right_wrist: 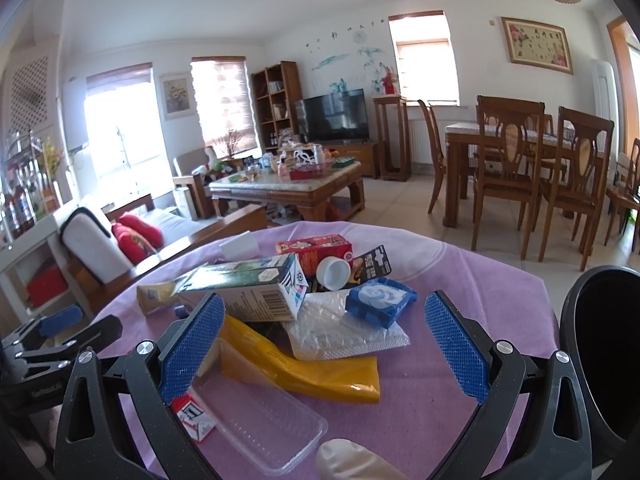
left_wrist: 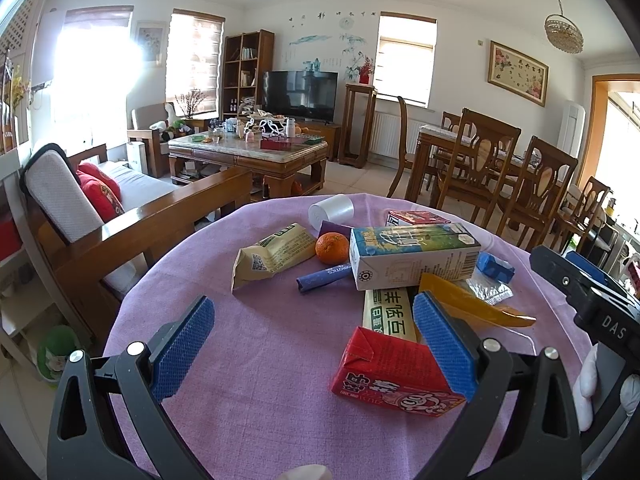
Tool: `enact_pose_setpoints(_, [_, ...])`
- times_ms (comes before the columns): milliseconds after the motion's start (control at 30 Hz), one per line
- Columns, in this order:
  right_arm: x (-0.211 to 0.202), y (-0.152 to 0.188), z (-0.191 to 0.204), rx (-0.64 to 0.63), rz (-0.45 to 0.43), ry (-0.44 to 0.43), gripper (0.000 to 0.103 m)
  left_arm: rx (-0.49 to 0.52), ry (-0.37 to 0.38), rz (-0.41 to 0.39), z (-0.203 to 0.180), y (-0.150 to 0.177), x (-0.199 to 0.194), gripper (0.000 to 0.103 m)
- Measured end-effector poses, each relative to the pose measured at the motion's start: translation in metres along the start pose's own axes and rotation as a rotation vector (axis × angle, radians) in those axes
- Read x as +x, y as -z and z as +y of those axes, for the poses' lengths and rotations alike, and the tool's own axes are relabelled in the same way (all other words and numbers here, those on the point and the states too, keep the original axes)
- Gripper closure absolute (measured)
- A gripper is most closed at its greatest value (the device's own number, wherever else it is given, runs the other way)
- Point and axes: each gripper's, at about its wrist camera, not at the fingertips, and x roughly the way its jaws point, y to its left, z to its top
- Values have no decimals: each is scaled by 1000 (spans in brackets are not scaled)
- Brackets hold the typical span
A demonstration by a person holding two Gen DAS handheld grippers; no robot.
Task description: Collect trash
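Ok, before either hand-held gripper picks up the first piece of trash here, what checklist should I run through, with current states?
1. Left hand-held gripper open: ok, jaws wide apart.
2. Right hand-held gripper open: ok, nothing between its pads.
3. Target in reach: ok, red carton lies beside the left gripper's right pad.
4. Bin ready: cannot tell; a dark bin stands at the table's right edge, inside unseen.
5. Non-trash sorted out: not ok, orange sits among the wrappers.
6. Pile stable: not ok, milk carton rests on the yellow bag.
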Motion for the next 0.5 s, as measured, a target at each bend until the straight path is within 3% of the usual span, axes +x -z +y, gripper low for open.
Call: enact_pose_setpoints(500, [2,4,-1,6,2,-1,4,-1,0,2,0,-1,0,5])
